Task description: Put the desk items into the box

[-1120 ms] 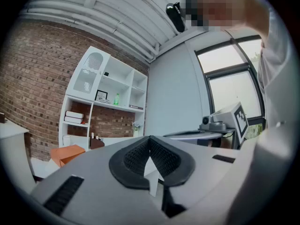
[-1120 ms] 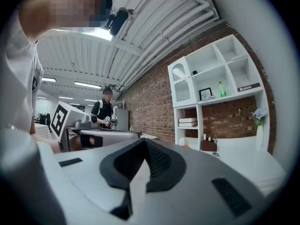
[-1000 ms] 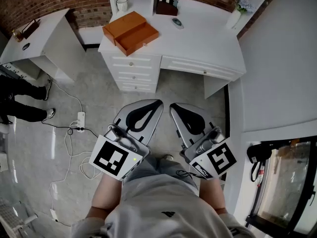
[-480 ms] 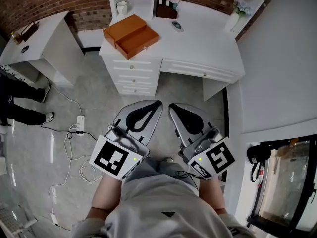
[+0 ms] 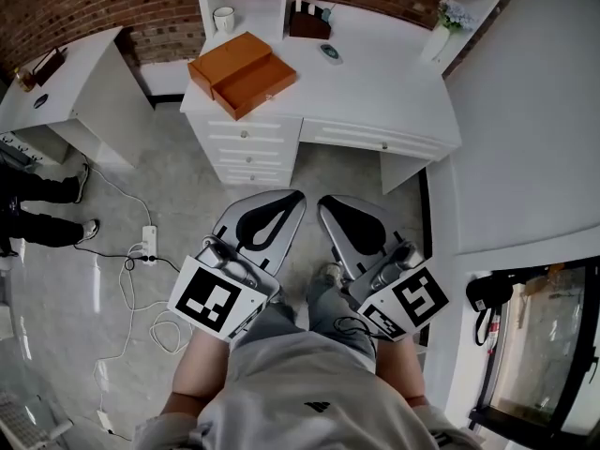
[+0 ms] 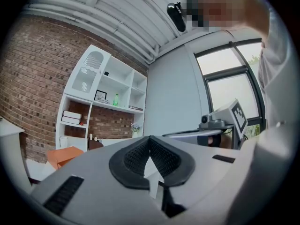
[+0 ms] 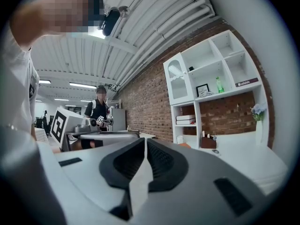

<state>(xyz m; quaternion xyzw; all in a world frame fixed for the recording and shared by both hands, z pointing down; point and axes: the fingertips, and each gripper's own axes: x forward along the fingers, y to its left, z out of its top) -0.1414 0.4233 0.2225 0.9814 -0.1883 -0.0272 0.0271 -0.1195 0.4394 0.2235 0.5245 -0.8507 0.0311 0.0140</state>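
Observation:
An open orange box [image 5: 242, 70] sits on the left part of the white desk [image 5: 384, 87], far ahead of me. Behind it stand a white mug [image 5: 224, 17] and a dark holder [image 5: 307, 24]; a small round item [image 5: 329, 52] lies near them. My left gripper [image 5: 298, 195] and right gripper [image 5: 323, 201] hang side by side over the grey floor in front of the desk, both shut and empty. In the left gripper view the left gripper [image 6: 150, 139] has its pads together, with the orange box [image 6: 63, 156] low at the left. The right gripper [image 7: 144, 140] looks the same.
A vase with flowers [image 5: 441, 31] stands at the desk's right end. A second white table [image 5: 84, 73] is at the left, with a person's legs [image 5: 42, 204] beside it. A power strip and cables [image 5: 150, 242] lie on the floor. White shelves [image 6: 101, 93] rise behind the desk.
The desk and box have shifted slightly up and left in the head view. A foot now shows between the grippers. Both grippers keep their places and stay shut.

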